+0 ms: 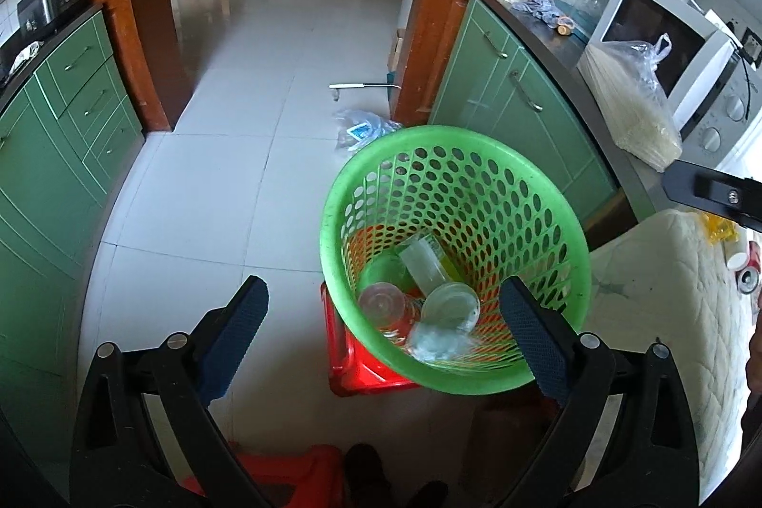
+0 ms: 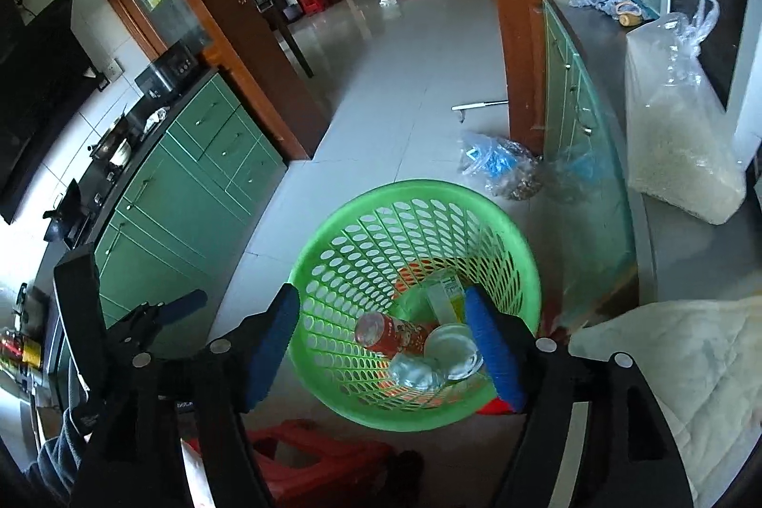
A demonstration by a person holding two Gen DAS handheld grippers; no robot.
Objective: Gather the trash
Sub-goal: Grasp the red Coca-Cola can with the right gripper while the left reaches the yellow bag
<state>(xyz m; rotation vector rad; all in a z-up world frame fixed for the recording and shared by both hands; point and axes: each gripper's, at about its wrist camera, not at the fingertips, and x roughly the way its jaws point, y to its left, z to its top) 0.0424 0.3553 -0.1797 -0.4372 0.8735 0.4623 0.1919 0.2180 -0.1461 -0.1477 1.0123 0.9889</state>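
A green perforated basket [image 1: 381,155] stands on a red stool [image 1: 352,370] and holds clear plastic cups [image 1: 450,305], a carton and crumpled plastic. In the right wrist view the basket [image 2: 333,217] also holds a red can [image 2: 388,329]. My left gripper [image 1: 386,334] is open and empty above the basket's near left side. My right gripper [image 2: 381,343] is open and empty, directly over the basket. On the white table at the right lie a red can [image 1: 751,272] and a yellow wrapper [image 1: 724,229].
A plastic bag of scraps [image 1: 357,129] lies on the floor beyond the basket. Green cabinets line both sides. A bag of rice [image 1: 628,103] and a microwave [image 1: 666,36] sit on the right counter. Another red stool [image 2: 324,455] stands below.
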